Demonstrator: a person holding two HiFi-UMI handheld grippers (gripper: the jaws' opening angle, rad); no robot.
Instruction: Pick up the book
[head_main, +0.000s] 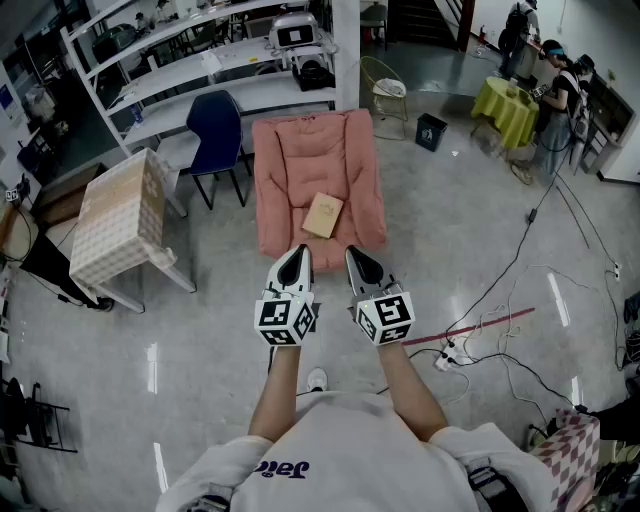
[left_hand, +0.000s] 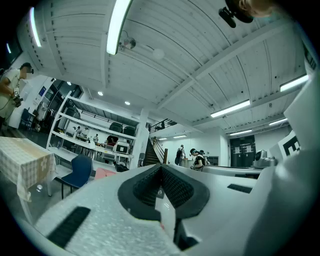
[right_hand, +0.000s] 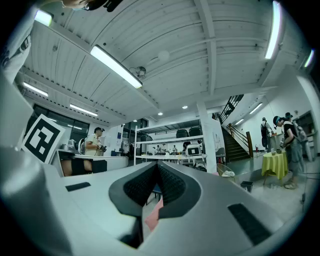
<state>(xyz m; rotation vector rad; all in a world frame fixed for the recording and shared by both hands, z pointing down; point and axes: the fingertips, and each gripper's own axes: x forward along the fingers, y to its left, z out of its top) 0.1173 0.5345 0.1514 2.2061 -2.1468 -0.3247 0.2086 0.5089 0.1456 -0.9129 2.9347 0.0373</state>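
A tan book (head_main: 323, 215) lies on the seat of a pink padded floor chair (head_main: 290, 160) straight ahead in the head view. My left gripper (head_main: 295, 260) and right gripper (head_main: 361, 262) are held side by side just short of the chair's near edge, both shut with nothing between the jaws. In the left gripper view the gripper (left_hand: 161, 170) has its ribbed pads meeting, and a sliver of the pink chair (left_hand: 104, 173) shows past it. The right gripper (right_hand: 158, 167) likewise has its pads together in its own view, with pink chair (right_hand: 152, 216) visible through the slot below.
A checked-cloth table (head_main: 120, 215) stands at the left, a blue chair (head_main: 214, 125) behind the pink one, white shelving (head_main: 180, 60) beyond. Cables and a power strip (head_main: 445, 358) trail across the floor at right. People stand by a yellow-covered table (head_main: 508, 105) at far right.
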